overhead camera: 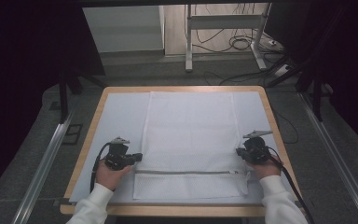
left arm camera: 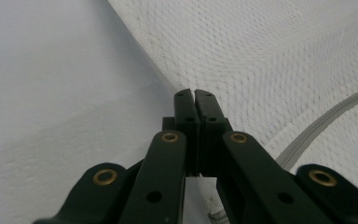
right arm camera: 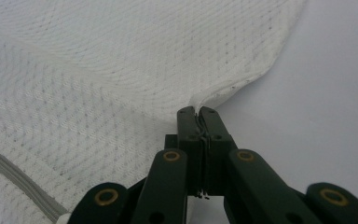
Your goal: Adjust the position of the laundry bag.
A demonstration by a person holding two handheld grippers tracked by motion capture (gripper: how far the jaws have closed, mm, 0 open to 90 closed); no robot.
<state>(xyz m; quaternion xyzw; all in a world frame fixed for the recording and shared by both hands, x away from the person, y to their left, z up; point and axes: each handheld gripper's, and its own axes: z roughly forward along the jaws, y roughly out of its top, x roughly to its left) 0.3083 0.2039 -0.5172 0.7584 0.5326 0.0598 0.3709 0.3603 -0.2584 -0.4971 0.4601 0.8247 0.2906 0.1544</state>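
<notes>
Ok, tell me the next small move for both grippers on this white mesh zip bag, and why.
Probably lift both edges together and carry them forward to fold the white mesh zip bag. The left gripper and right gripper are each shut on a side edge just above the grey zip, and the bag lies flat on the pale table cover.

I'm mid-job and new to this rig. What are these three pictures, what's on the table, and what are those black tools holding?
No robot arm here: a person holds a two-jaw tool in each hand. The high view looks down from above; the left gripper shows at left, the right gripper at right. The other two pictures come from cameras riding on each tool, looking along its black fingers.

On the wooden table lies a pale sheet, and on it a white mesh bag with a grey zipper near the person.

The left gripper's fingers are shut at the bag's left edge; the right gripper's are shut on its right edge, which lifts slightly.
</notes>
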